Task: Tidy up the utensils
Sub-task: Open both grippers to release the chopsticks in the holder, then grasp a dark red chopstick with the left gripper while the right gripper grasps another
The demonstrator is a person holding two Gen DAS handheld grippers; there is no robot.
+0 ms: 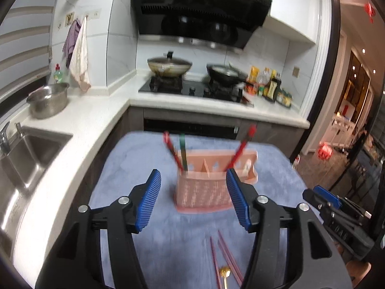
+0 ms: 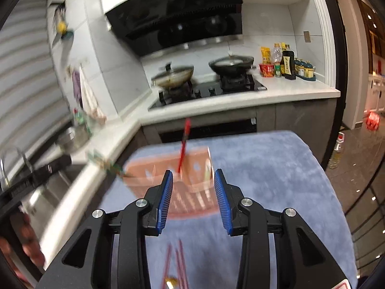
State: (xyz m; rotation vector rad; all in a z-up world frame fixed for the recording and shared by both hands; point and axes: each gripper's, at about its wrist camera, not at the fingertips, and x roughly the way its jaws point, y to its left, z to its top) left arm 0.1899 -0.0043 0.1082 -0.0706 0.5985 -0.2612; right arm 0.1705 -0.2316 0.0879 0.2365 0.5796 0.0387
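Note:
A pink utensil holder [image 1: 204,187] stands upright on a blue cloth [image 1: 134,168]. Red and green chopsticks [image 1: 178,151] lean in its left section and a red one [image 1: 240,149] in its right. My left gripper [image 1: 193,200] is open just in front of the holder, nothing between its blue pads. Loose dark-red chopsticks [image 1: 226,257] and a gold-tipped utensil [image 1: 225,273] lie on the cloth beneath it. In the right wrist view my right gripper [image 2: 193,200] is open in front of the blurred holder [image 2: 168,168], with a red chopstick [image 2: 184,144] sticking up and chopsticks [image 2: 179,265] lying below.
A white L-shaped counter runs behind, with a sink [image 1: 31,154] and steel pot [image 1: 48,98] at left. A hob carries two woks [image 1: 169,66]; sauce bottles [image 1: 272,86] stand to its right. The right gripper [image 1: 324,200] shows at the left view's right edge.

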